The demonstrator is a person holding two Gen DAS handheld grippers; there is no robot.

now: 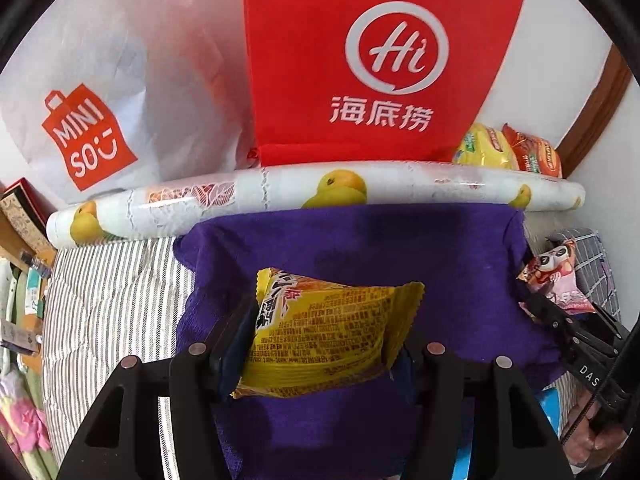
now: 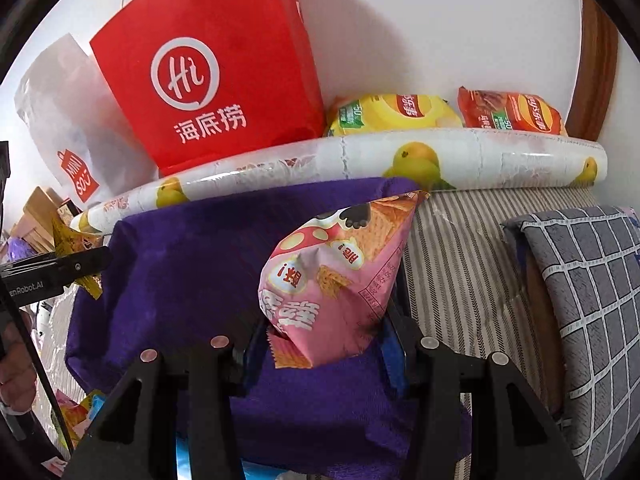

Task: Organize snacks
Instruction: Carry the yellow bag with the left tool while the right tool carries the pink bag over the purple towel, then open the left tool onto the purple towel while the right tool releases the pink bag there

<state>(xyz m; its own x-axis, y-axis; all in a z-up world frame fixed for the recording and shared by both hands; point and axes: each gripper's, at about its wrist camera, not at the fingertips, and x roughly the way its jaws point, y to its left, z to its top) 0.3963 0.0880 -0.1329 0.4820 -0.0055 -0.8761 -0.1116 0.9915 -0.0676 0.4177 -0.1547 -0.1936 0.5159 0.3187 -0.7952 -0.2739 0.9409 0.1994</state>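
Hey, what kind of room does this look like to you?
Probably a bedroom at home: a striped mattress, a grey checked pillow and shopping bags, one red, against a white wall.

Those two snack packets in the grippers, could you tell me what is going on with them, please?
A person is sorting snacks with a handheld gripper in each hand. The left gripper is shut on a yellow snack packet, and the right gripper is shut on a pink snack packet. Both packets hang over a purple cloth. Two chip bags, one yellow and one orange, lie behind a fruit-print roll, beside a red bag.
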